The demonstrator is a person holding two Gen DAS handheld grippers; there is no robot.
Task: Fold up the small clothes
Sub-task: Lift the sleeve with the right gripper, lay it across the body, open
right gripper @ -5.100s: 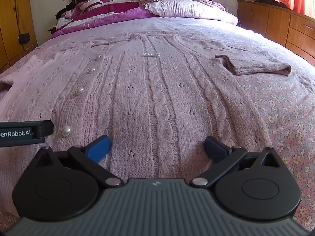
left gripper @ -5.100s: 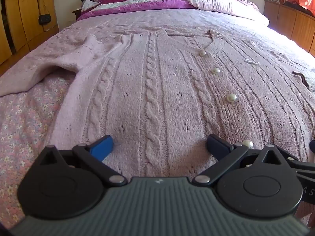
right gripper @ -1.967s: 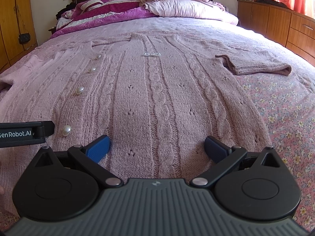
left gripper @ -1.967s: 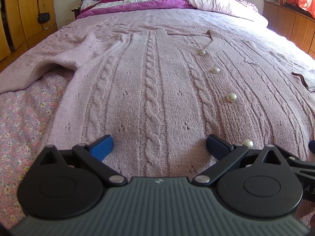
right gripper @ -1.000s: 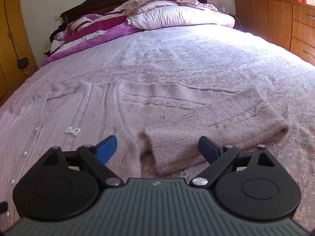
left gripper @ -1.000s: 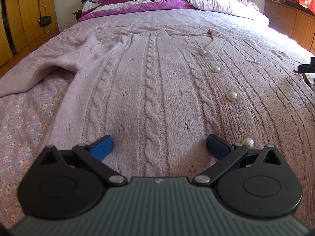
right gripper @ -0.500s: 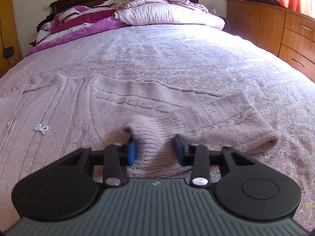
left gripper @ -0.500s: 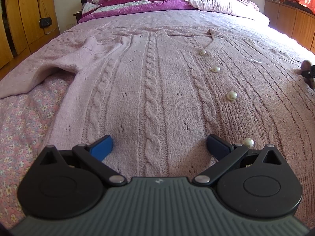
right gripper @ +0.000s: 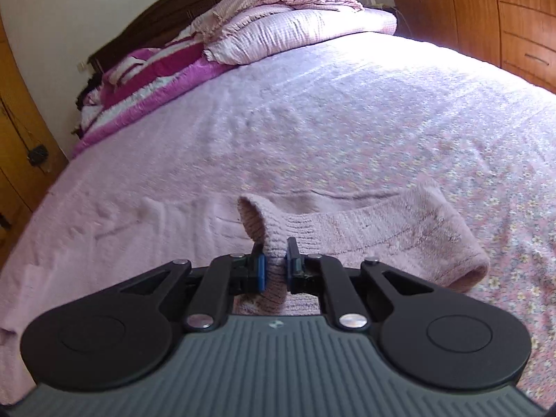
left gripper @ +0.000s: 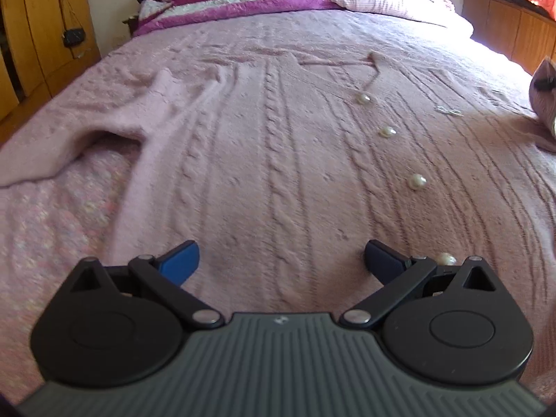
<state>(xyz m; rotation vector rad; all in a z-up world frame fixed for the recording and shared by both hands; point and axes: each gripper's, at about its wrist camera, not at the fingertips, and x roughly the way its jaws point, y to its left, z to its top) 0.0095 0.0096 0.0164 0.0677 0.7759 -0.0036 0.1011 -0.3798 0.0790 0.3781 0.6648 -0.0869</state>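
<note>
A pink cable-knit cardigan (left gripper: 278, 146) with pearl buttons (left gripper: 416, 181) lies flat on the bed, front up. Its left sleeve (left gripper: 87, 139) lies out to the left. My left gripper (left gripper: 279, 260) is open and empty, low over the cardigan's hem. My right gripper (right gripper: 275, 271) is shut on the ribbed cuff (right gripper: 267, 229) of the right sleeve (right gripper: 399, 226) and holds it lifted off the bed. The lifted cuff also shows at the right edge of the left wrist view (left gripper: 544, 97).
The bed has a pink floral cover (right gripper: 451, 132). Folded quilts and pillows (right gripper: 278, 31) are piled at the headboard. A wooden dresser (right gripper: 504, 17) stands along the right side and wooden wardrobe doors (left gripper: 38, 34) on the left.
My right gripper moved from the hem to the right sleeve, closed on its cuff and lifted it. My left gripper stayed open over the hem, tilting slightly.
</note>
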